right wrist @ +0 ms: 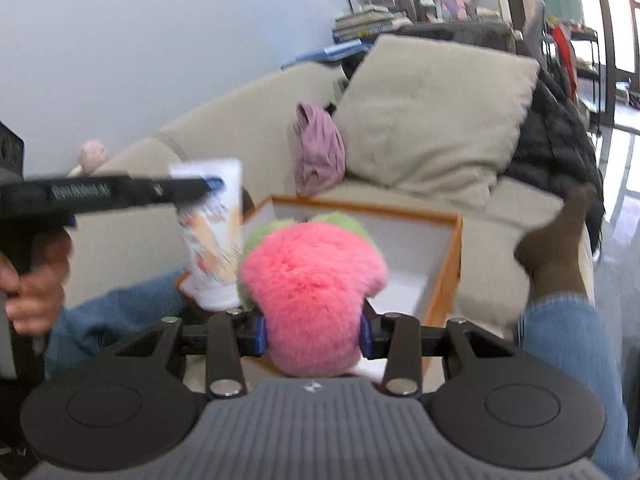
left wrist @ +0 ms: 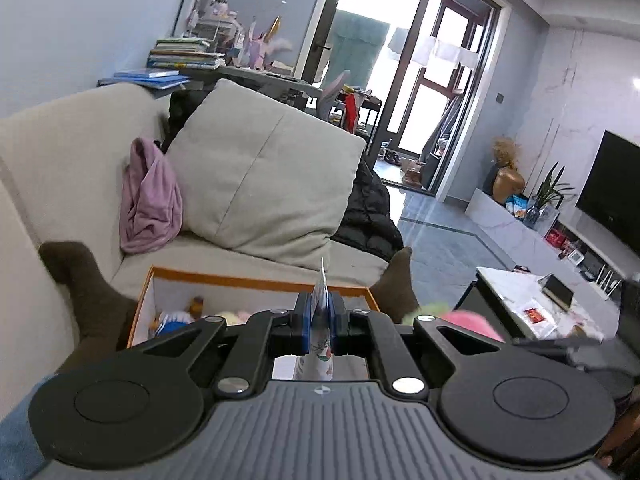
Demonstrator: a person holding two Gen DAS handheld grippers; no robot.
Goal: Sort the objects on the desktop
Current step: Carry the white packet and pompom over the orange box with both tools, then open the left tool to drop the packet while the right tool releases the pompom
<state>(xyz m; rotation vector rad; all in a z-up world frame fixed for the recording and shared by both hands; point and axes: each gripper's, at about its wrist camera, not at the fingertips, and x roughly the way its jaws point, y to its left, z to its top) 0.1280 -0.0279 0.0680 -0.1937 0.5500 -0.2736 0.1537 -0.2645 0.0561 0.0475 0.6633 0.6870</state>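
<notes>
Midway: your left gripper pinched the printed tube; your right gripper clamped the pink plush. Both hung over the orange-rimmed box just ahead, toys already inside.

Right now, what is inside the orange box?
In the orange box, a small doll and pale plush pieces lie at the left. The left claw and its tube hide the rest.
</notes>
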